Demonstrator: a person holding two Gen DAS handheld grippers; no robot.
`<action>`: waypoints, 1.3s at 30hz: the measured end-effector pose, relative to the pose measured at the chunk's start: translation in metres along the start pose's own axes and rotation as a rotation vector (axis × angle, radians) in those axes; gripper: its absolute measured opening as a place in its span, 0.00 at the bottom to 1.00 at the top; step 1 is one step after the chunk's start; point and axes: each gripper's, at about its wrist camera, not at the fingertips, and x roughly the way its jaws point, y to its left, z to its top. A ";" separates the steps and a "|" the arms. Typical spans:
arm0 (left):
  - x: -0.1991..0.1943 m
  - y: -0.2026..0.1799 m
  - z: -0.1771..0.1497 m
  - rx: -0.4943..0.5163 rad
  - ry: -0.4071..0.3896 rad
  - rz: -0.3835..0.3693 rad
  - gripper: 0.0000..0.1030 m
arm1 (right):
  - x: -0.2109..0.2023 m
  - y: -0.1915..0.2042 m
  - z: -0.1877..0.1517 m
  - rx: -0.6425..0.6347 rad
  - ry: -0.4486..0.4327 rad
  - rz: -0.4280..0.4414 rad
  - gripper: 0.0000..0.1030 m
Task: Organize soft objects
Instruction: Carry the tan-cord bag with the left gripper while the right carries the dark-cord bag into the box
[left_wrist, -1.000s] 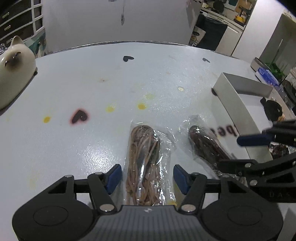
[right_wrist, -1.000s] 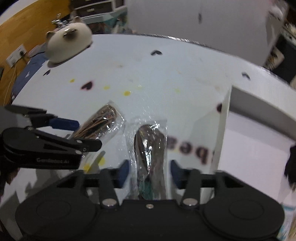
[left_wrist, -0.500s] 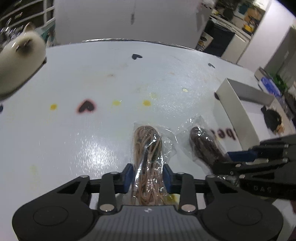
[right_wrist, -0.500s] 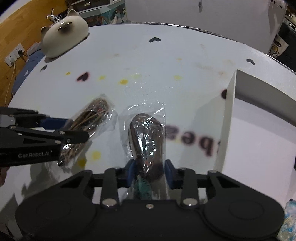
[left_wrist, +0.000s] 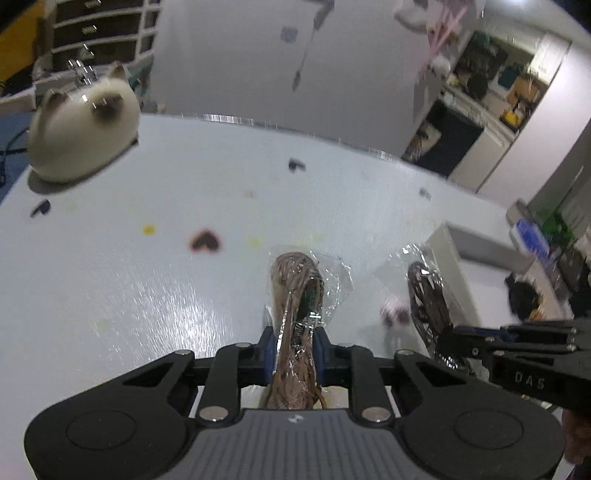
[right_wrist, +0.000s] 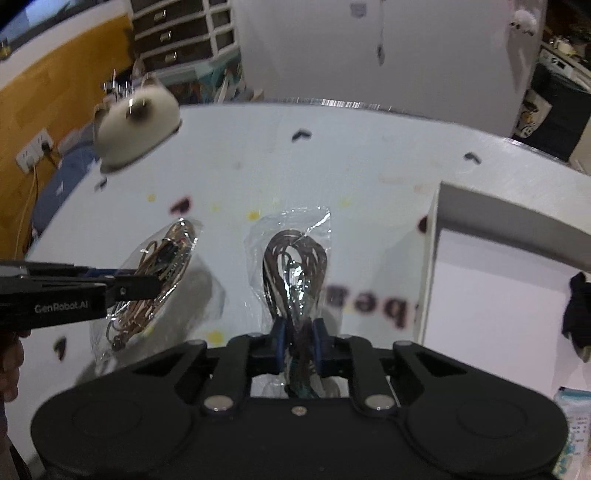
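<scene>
Two bags, one in each of my grippers. At the bottom centre of the left view, my left gripper (left_wrist: 293, 352) is clamped on the near end of the tan bag (left_wrist: 295, 295); in the right view my right gripper (right_wrist: 298, 341) pinches the dark bag (right_wrist: 293, 273) likewise. Both hang clear of the table (left_wrist: 110, 277). To do this well, I judge I should hold firm and carry them level to the box (right_wrist: 439, 258) at the right edge, keeping the loose plastic from snagging its wall. Each bag's long axis runs away from me, looped end pointing up-frame.
</scene>
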 end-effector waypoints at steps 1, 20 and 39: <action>-0.005 -0.001 0.002 -0.006 -0.017 -0.002 0.21 | -0.006 0.000 0.001 0.008 -0.018 -0.001 0.15; -0.064 -0.080 0.030 -0.006 -0.225 -0.055 0.21 | -0.104 -0.045 0.011 0.150 -0.269 0.013 0.15; 0.004 -0.203 0.044 0.007 -0.156 -0.120 0.22 | -0.122 -0.190 -0.006 0.292 -0.270 -0.038 0.15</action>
